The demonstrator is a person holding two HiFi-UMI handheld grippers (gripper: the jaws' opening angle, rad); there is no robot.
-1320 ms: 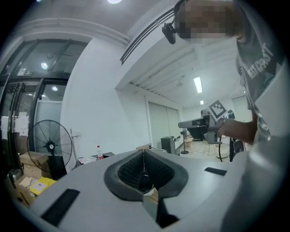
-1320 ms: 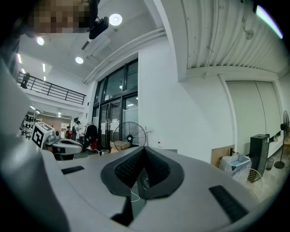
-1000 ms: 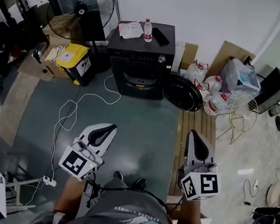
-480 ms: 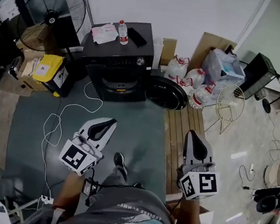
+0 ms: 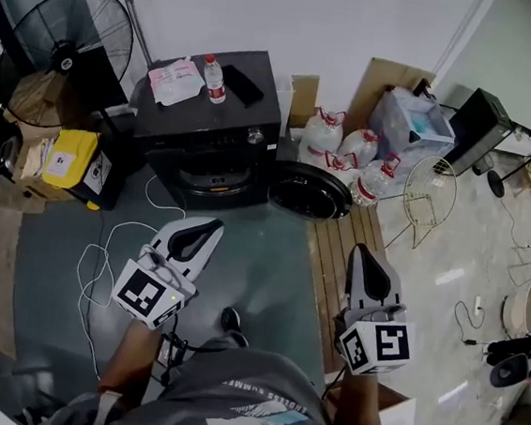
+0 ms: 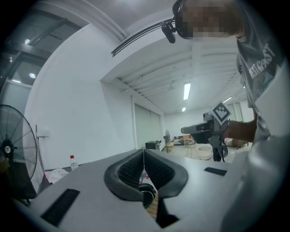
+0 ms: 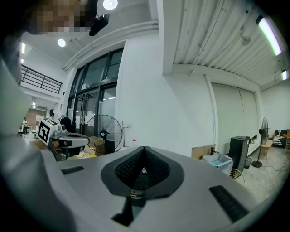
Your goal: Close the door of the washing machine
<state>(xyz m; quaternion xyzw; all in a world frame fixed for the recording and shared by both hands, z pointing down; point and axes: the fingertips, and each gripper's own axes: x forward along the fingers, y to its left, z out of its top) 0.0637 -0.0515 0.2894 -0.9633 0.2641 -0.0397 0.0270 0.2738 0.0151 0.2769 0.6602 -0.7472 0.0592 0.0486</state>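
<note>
1. The washing machine point(image 5: 209, 125) stands on the floor against the wall. Its round door point(image 5: 309, 190) hangs open at its right in the head view.
2. A red-capped bottle point(image 5: 213, 79) stands on the machine's top; its label is too small to read.
3. The left gripper point(image 5: 210, 223) and right gripper point(image 5: 360, 252) both have their jaws pressed together, pinching nothing.

Black washing machine point(image 5: 212, 140) with round door point(image 5: 310, 191) open beside water jugs point(image 5: 352, 148)

Floor point(image 5: 261, 254) in frt of washer point(image 5: 207, 144) clear; open door point(image 5: 309, 191) sticks out R, jugs point(image 5: 347, 151) behind it.
</note>
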